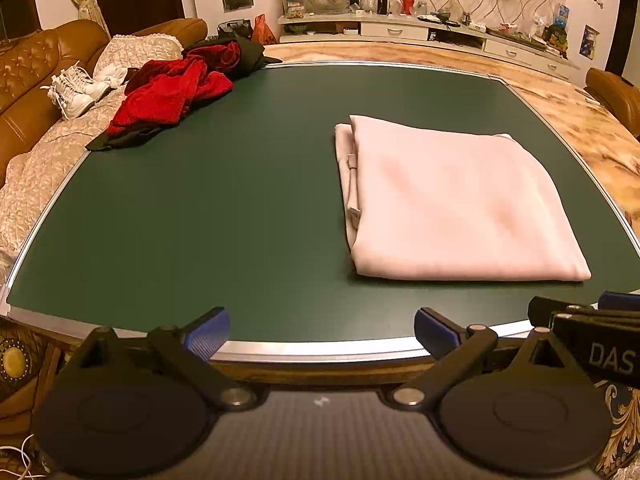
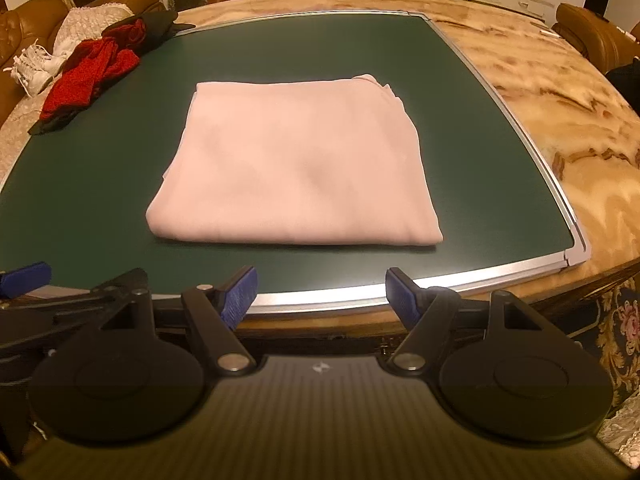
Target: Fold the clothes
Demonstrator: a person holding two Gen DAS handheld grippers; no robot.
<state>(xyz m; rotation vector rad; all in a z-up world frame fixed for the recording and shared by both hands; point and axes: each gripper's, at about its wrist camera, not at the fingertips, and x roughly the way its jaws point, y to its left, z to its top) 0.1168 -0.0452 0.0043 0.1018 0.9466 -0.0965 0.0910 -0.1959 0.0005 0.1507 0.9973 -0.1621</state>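
At far left a heap of red and black clothes (image 1: 172, 96) lies on the green mat's (image 1: 240, 208) corner. The folded pink garment (image 2: 296, 160) lies flat right of centre. The left gripper (image 1: 322, 332) and right gripper (image 2: 322, 294) hang over the near edge, jaws apart and empty.

Folded cloth (image 2: 296, 160) lies on the mat (image 2: 100, 200); heaped garments (image 2: 92, 68) at its far-left corner

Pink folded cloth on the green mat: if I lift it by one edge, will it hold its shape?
Probably not: the pink folded cloth looks soft and thin, so it would droop. Its loose layered edges would likely unfold.
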